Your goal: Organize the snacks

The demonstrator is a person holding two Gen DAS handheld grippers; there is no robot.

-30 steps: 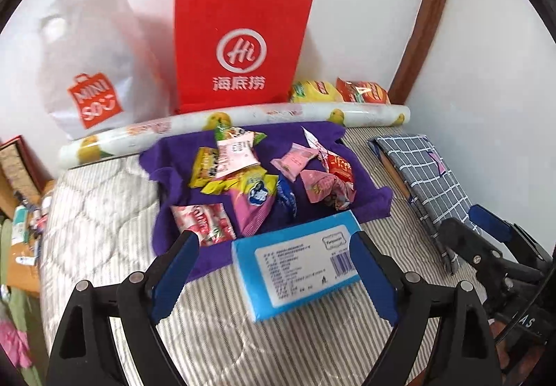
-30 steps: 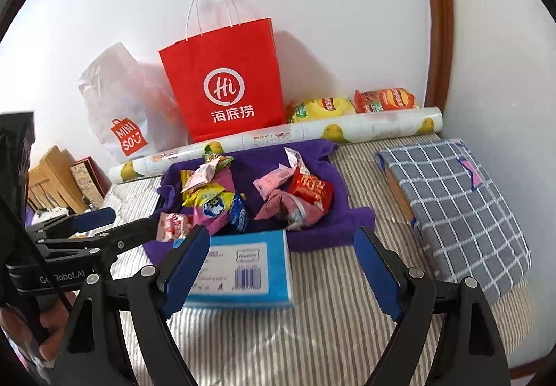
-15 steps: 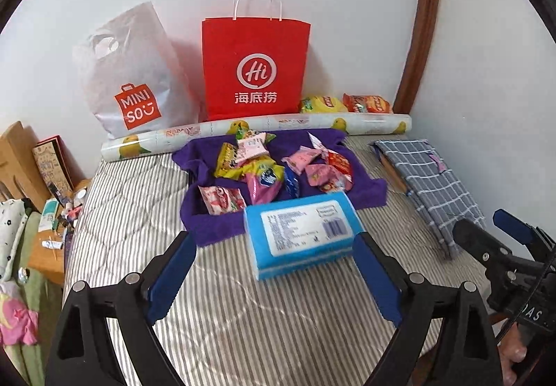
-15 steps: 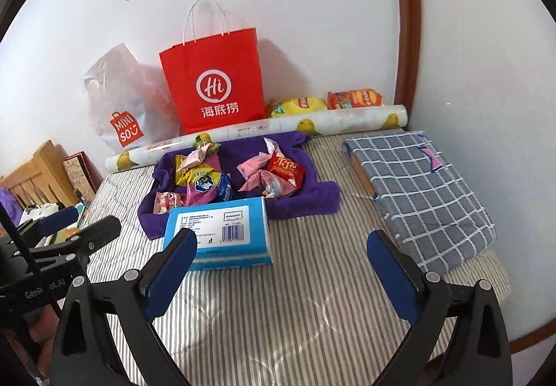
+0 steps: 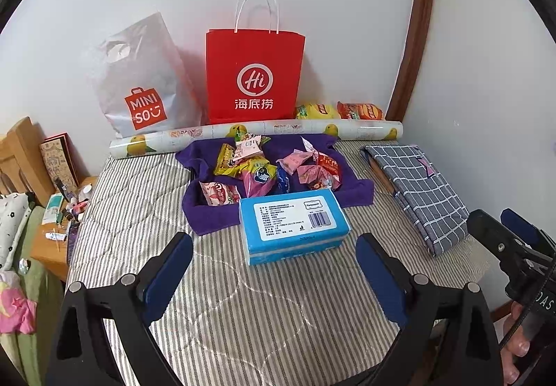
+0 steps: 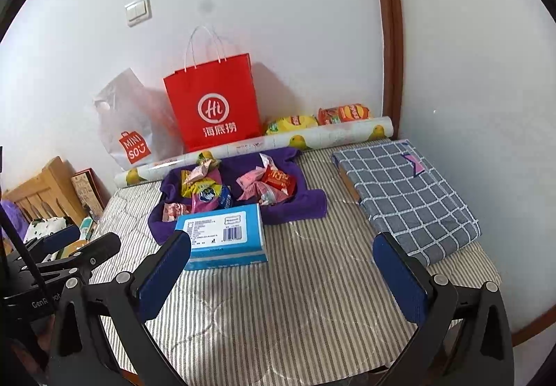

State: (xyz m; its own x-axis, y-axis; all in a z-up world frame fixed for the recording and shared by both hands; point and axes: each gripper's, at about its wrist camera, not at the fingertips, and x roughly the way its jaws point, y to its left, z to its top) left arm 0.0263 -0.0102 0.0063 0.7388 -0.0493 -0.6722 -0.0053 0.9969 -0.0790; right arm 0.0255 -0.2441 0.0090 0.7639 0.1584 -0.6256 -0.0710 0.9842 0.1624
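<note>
Lying beyond both opening tongs [image 5: 274, 276], snacks [image 5: 274, 167] rest untouched on purple towel [image 5: 351, 193].

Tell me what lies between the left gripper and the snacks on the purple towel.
The blue tissue pack, at the purple towel's near edge before the snacks; left gripper, jaws opening, in the left wrist view.

Likely a home bedroom, striped mattress [image 5: 243, 299], shopping bags [image 5: 253, 73], cluttered bedside shelf [image 5: 52, 233]

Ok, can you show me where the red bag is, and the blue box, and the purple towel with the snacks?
red bag [image 5: 254, 73]: left wrist view, on its front, above the logo.
blue box [image 5: 293, 217]: left wrist view, on its white label.
purple towel [image 6: 299, 203]: right wrist view, on its bare right corner.
</note>
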